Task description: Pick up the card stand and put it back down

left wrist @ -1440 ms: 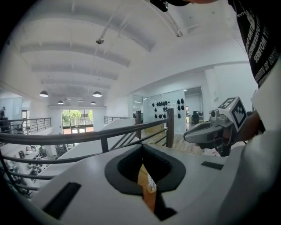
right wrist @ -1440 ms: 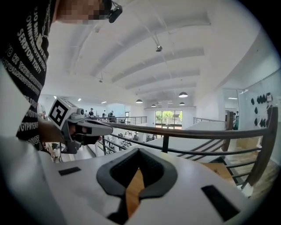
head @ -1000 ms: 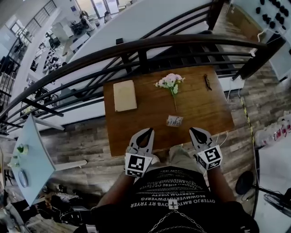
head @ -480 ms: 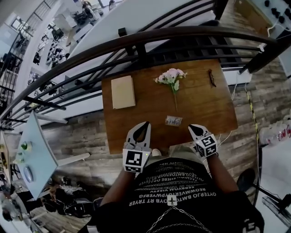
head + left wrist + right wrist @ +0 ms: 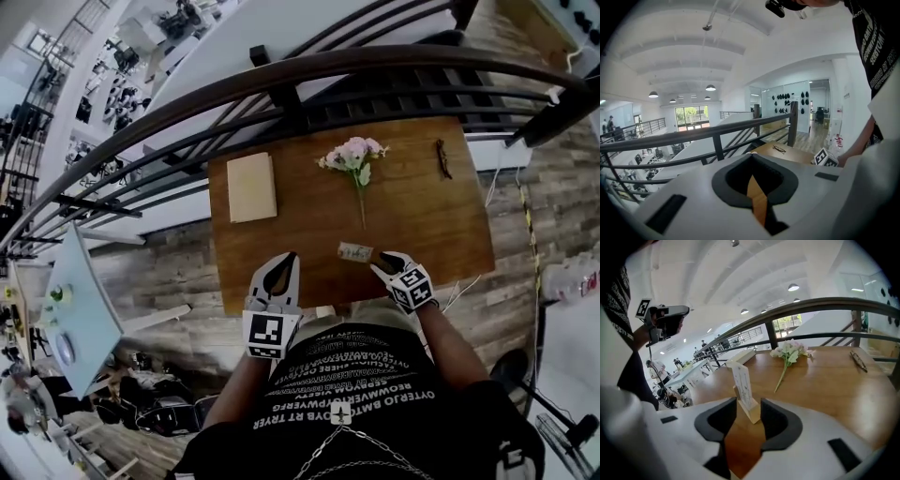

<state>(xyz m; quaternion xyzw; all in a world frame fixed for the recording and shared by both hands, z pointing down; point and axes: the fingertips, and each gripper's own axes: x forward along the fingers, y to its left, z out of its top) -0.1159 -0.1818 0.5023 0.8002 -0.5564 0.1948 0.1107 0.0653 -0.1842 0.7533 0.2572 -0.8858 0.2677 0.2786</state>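
The card stand (image 5: 355,251) is a small white card in a wooden base, upright near the front edge of the wooden table (image 5: 422,225). In the right gripper view, the card stand (image 5: 742,386) rises right at the tips of my right gripper (image 5: 749,405), its base reaching into the gap. The jaws are opening and their pads do not press on it. My right gripper (image 5: 381,267) sits just right of the stand. My left gripper (image 5: 281,270) hovers over the front edge, left of the stand, shut and empty. Seen from behind, my left gripper (image 5: 751,154) has its tips together.
A pink and white flower sprig (image 5: 353,156) lies behind the stand. A tan book (image 5: 252,187) lies at the back left and glasses (image 5: 442,159) at the back right. A dark metal railing (image 5: 309,80) runs behind the table, with a drop beyond it.
My right gripper has moved forward and left to the card stand, and its jaws have gone from shut to parted. The left gripper has barely shifted.
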